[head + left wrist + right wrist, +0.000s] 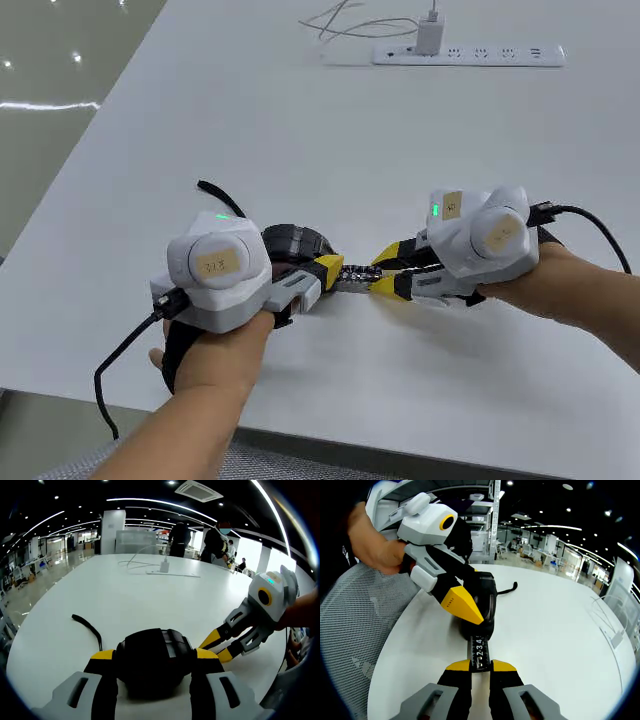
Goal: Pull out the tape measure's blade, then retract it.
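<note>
Near the front edge of the white table point(250, 110), the tape measure point(293, 243) appears to rest on the surface, with its black case clamped across the sides by the yellow-tipped jaws of the left gripper point(155, 656). A short run of blade point(354, 280) reaches out from the case mouth toward the right gripper point(480, 666), whose jaws are pinched onto the blade's end; the printed numbers read clearly just ahead of its tips. The two grippers sit close together, tip almost to tip. A black strap point(87, 626) trails from the back of the case and lies loose on the table, and a power strip point(470, 55) lies well apart at the far side. The case looks rigid, compact and probably fairly weighty for its size, with a ribbed shell that should not slip, so a firm hold across its flanks seems right. The blade is likely thin, springy steel: slick, stiff while short, prone to kink if bent sideways, and drawn back by a spring. Its end is the sensible place to grip, and the pull is best kept in line with the case mouth. Easing it back under control would avoid a snap.
</note>
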### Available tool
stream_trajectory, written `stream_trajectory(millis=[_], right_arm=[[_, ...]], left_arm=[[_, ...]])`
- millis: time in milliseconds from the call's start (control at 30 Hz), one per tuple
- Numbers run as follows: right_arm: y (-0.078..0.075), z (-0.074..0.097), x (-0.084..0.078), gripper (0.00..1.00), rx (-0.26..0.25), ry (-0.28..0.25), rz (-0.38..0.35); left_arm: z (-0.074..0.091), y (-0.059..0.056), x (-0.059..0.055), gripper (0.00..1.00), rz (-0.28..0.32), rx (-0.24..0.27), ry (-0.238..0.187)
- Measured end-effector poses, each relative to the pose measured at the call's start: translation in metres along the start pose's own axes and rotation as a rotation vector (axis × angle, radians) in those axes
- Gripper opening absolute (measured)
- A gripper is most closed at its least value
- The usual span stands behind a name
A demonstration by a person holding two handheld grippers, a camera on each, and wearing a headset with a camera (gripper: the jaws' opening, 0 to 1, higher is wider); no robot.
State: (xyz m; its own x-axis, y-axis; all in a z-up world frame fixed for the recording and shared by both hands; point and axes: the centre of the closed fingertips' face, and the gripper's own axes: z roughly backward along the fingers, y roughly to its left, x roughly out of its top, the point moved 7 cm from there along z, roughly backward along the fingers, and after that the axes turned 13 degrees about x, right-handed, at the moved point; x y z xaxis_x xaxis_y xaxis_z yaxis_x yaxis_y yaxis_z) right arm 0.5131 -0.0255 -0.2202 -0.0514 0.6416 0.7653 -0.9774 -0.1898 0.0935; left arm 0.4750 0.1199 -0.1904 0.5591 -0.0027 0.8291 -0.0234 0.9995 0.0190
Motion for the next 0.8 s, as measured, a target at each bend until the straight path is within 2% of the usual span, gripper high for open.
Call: stream_trajectory(millis=[800], right_arm=[[-0.004, -0.018, 0.016, 0.08, 0.010, -0.009, 0.005]], left_arm=[[0.000, 0.000, 0.000, 0.53, 0.011, 0.001, -0.002]])
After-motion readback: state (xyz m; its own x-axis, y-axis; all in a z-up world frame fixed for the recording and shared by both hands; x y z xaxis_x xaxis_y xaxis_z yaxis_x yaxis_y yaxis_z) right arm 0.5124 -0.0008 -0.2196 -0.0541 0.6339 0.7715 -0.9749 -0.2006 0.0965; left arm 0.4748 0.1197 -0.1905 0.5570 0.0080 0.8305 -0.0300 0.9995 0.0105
